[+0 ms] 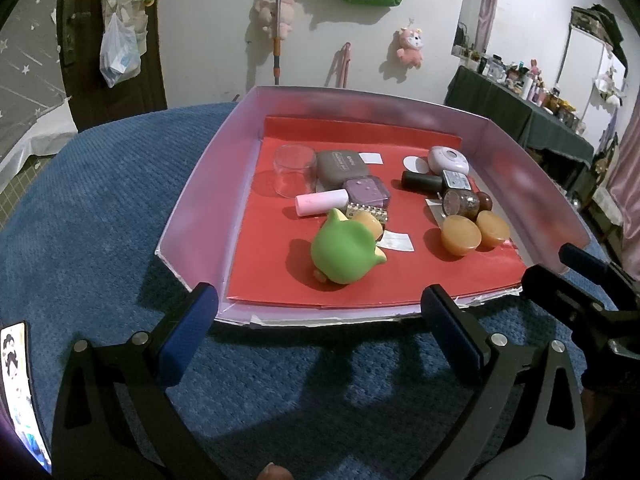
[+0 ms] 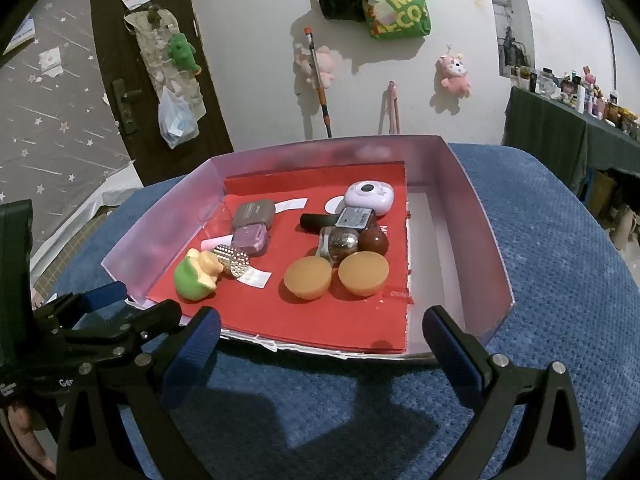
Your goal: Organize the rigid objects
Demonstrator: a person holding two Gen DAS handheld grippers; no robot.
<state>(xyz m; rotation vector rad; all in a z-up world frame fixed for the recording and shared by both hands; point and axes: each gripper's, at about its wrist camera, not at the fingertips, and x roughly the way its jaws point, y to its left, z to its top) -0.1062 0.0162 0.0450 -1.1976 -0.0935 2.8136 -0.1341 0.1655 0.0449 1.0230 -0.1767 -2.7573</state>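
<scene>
Both your left gripper (image 1: 320, 328) and right gripper (image 2: 322, 344) gape empty before the tray (image 1: 192, 208); careful, the green toy (image 1: 344, 250) could roll when nudged.

We cannot read the label on the grey case (image 1: 339, 166). At 9 o'clock a phone (image 1: 18, 392) is cut by the frame edge. The glass (image 1: 293, 168) hides behind the tray wall (image 2: 168, 236) in the right view.
</scene>
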